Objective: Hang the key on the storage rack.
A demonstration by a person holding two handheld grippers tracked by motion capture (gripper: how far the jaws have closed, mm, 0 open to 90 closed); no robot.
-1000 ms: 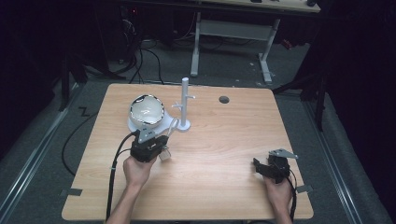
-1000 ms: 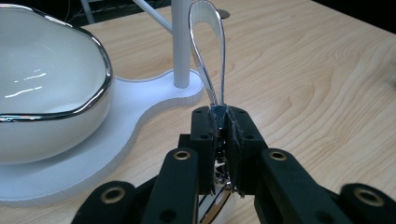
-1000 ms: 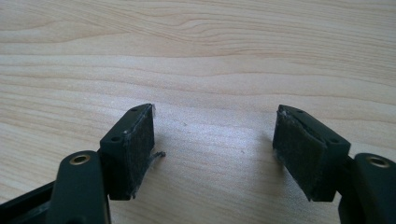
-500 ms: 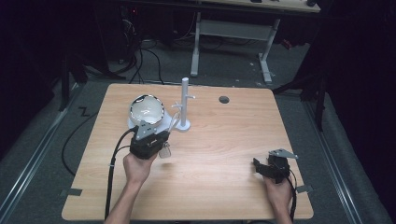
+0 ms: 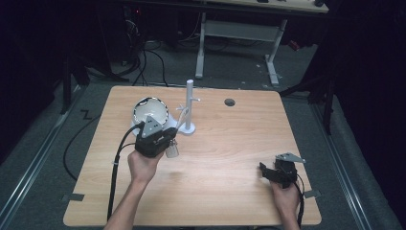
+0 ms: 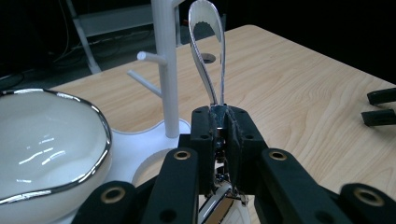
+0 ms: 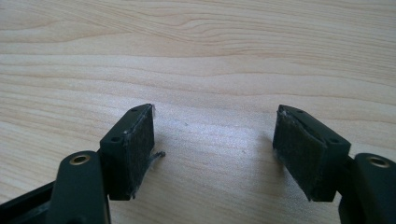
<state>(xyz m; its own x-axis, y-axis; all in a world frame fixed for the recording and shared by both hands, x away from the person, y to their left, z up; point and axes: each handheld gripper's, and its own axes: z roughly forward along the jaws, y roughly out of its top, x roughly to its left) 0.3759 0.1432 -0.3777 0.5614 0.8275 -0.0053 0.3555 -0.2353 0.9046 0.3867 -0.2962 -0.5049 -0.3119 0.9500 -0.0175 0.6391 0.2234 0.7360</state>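
One white, silver-rimmed ceramic cup (image 6: 208,60) sat clamped by its handle in the left hand-held gripper (image 6: 219,123); beside it stood one white silver-rimmed bowl (image 6: 46,135) and one white peg stand (image 6: 166,70) (no writing legible). The right hand-held gripper (image 7: 212,149) gaped apart over the wooden worktop (image 7: 210,56).

Bowl (image 5: 150,111) sits on worktop (image 5: 230,143) left of rack (image 5: 188,108), touching its base. Left gripper (image 5: 165,143) before both, cup (image 5: 171,150) in jaws; right gripper (image 5: 268,173) well apart, near-right.

Tongs (image 6: 223,122) clamp cup handle (image 6: 208,51) beside rack (image 6: 167,65).
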